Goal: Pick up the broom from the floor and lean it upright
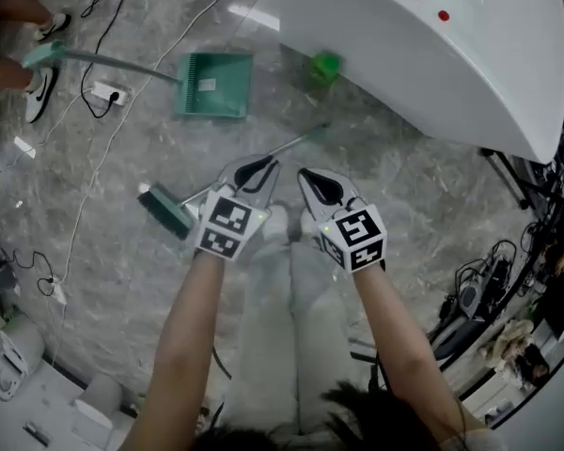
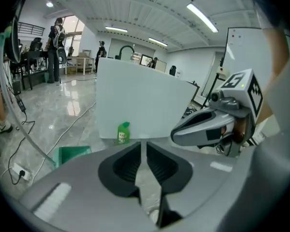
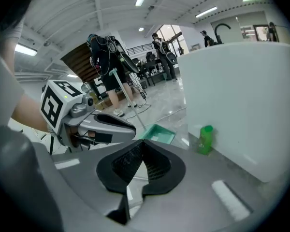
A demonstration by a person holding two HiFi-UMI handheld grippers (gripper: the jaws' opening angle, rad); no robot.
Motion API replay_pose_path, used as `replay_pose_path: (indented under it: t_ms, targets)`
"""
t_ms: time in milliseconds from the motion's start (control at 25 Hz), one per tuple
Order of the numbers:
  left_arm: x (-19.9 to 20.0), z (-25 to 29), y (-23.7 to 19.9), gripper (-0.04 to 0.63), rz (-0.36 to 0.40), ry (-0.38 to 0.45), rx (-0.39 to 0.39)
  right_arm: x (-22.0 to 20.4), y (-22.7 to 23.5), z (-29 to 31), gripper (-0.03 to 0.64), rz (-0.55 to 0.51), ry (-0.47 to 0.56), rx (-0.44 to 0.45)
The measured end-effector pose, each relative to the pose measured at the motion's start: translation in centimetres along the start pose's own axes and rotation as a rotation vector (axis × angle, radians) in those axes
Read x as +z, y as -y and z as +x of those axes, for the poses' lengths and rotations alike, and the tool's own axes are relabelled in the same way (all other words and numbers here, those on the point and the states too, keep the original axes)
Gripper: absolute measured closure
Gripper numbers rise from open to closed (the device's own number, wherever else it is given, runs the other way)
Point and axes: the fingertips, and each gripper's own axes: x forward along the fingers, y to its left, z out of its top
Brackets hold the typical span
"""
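Centre frame, side by side: left gripper (image 1: pixel 258 169), jaws at a narrow slit, empty; right gripper (image 1: pixel 320 184), jaws closed tip to tip, empty. Just beyond, broom (image 1: pixel 169 210) flat on floor (image 1: pixel 122 261), handle slanting upper right. Farther up: green dustpan (image 1: pixel 214 85), green bottle (image 1: pixel 324 69).

Dustpan (image 1: pixel 213 85), grn bottle (image 1: pixel 323 69) (by white counter (image 1: pixel 451 54))

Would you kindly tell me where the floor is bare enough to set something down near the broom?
Bare floor lies between the broom and the dustpan, and right of the broom below the white counter. The left side is crowded with cables and a power strip.
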Motion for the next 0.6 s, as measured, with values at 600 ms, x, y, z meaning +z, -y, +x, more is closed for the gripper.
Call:
replay_pose_path:
  t_ms: [600]
  targets:
    - [-16.3, 11.5, -4.7, 0.485, 0.058, -0.292, -0.044, -11.2, 5.6, 9.8, 0.615, 0.073, -0.109, -0.01]
